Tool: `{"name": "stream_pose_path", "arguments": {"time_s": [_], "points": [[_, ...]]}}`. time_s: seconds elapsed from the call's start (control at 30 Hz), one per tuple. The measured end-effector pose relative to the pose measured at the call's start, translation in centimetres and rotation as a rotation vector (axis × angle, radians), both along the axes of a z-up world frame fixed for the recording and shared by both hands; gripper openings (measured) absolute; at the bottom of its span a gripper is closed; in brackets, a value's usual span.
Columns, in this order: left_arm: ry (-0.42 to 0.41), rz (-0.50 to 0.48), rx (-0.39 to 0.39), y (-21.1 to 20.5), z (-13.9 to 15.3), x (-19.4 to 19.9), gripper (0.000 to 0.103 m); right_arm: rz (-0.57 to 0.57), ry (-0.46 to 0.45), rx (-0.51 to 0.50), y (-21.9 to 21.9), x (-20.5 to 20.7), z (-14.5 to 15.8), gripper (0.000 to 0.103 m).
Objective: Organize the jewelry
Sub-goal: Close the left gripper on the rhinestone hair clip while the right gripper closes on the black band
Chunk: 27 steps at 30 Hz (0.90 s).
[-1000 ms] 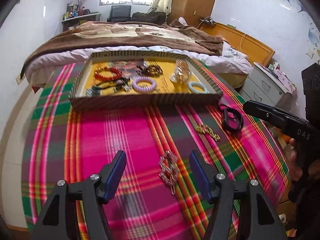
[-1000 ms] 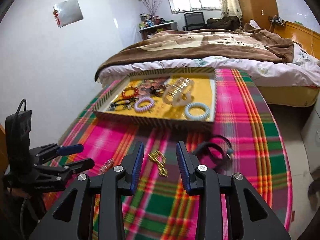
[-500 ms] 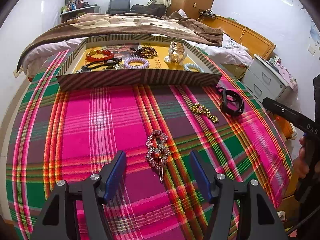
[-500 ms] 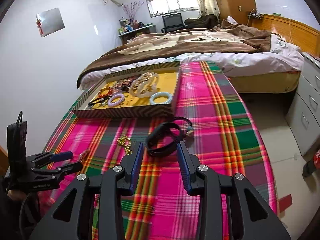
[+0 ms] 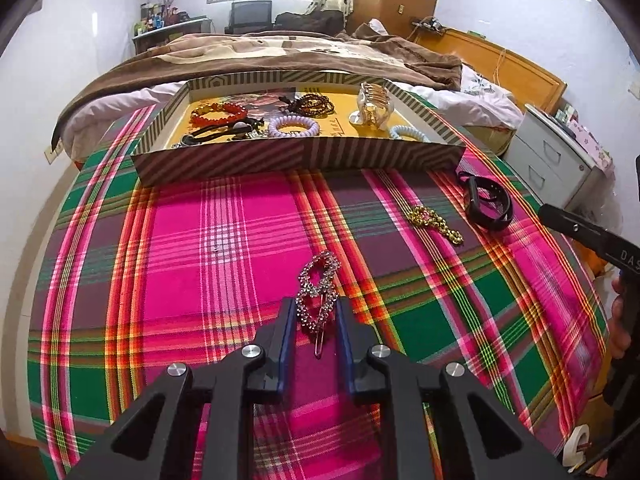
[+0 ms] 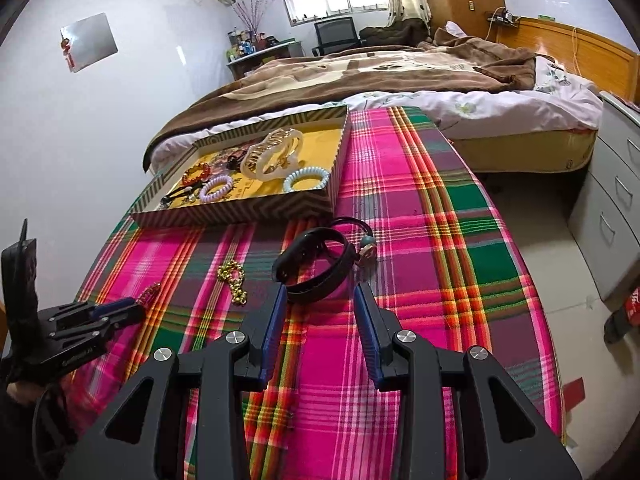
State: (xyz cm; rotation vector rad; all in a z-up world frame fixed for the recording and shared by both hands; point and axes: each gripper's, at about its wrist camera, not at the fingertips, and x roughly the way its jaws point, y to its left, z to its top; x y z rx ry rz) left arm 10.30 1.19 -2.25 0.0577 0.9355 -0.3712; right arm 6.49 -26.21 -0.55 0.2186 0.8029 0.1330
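Observation:
A rhinestone hair clip [image 5: 317,294] lies on the plaid cloth, its near end between the narrowed jaws of my left gripper [image 5: 316,312], which close on it. A gold bead chain [image 5: 435,223] and a black band [image 5: 486,202] lie further right. In the right wrist view my right gripper [image 6: 320,300] is open, just short of the black band [image 6: 316,266], with the gold chain [image 6: 234,280] to its left. The striped tray [image 5: 296,158] at the far side holds several bracelets, hair ties and a cream claw clip [image 5: 370,106].
The plaid cloth [image 5: 224,240] covers a table that ends at the right near a grey drawer unit [image 5: 556,164]. A bed [image 6: 400,76] stands behind the tray. The left gripper shows in the right wrist view [image 6: 120,310] at the table's left.
My left gripper moved forward to the rhinestone clip and closed its jaws around it. My right gripper moved right and forward to the black band and opened wider.

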Motion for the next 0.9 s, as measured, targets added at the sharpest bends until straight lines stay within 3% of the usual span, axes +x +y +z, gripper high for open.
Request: {"name": "stream_pose_path", "arguments": {"time_s": [0.23, 0.67, 0.73, 0.9], "points": [[-0.011, 0.02, -0.012, 0.5, 0.2, 0.1, 0.014, -0.022, 0.03, -0.014, 0.4, 2.0, -0.4, 0.036], [-0.02, 0.03, -0.028, 0.9, 0.5, 0.3, 0.012, -0.097, 0.1, -0.056, 0.9, 3.9, -1.6, 0.036], [-0.021, 0.034, -0.029, 0.9, 0.5, 0.3, 0.012, -0.1, 0.106, -0.054, 0.9, 4.0, -1.6, 0.025], [-0.024, 0.037, -0.033, 1.0, 0.6, 0.3, 0.011, -0.11, 0.093, -0.031, 0.6, 3.8, -1.4, 0.014]]}}
